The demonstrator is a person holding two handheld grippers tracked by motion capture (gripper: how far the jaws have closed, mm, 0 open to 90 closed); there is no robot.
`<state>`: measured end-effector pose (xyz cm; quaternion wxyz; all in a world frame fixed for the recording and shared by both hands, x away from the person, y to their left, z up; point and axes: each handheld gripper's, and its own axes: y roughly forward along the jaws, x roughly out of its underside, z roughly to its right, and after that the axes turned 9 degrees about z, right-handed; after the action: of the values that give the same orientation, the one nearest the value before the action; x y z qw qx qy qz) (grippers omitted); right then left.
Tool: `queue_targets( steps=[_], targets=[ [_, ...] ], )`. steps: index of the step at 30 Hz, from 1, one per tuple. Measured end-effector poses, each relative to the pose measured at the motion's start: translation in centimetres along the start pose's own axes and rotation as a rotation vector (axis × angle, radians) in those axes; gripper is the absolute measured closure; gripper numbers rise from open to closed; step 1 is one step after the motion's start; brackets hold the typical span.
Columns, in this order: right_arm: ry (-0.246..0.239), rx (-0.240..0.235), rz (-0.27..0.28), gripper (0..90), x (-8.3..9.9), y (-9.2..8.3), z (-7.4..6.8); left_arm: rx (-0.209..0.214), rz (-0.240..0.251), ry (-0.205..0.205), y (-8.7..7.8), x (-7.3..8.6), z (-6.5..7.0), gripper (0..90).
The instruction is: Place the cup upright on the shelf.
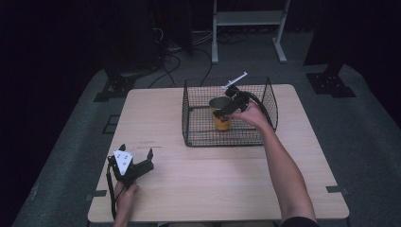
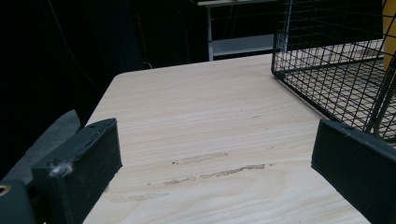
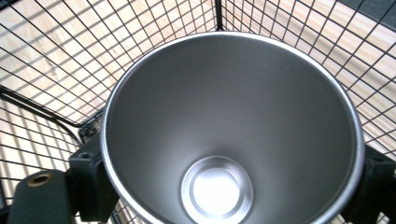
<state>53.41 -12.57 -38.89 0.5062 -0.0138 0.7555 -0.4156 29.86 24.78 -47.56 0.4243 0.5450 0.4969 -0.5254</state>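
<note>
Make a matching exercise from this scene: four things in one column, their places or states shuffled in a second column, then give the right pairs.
Things:
1. cup
2. wire basket
3. left tool
4. right tool

Places or states:
A. open, low over the table's near left part, holding nothing
B. stands on the table's far half
C. inside the basket, steel inside, orange outside
D. reaching into the basket, shut on the cup

Pairs: 1-C, 2-B, 3-A, 4-D

Cup [image 1: 220, 113] in basket [image 1: 198, 137], probably upright; basket mid-table [image 1: 213, 179].
</note>
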Motion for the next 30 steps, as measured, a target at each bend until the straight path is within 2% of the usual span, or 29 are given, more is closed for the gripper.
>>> queue_targets(
  steps=[19,30],
  targets=[
    [-0.074,0.046,-0.024,12.3,0.6,0.1,-0.8,0.001,0.001,0.002,0.0,0.0,0.0,0.8],
    [-0.092,0.062,-0.027,6.0,0.5,0.1,-1.3,0.001,0.001,0.003,0.0,0.0,0.0,0.8]
  ],
)
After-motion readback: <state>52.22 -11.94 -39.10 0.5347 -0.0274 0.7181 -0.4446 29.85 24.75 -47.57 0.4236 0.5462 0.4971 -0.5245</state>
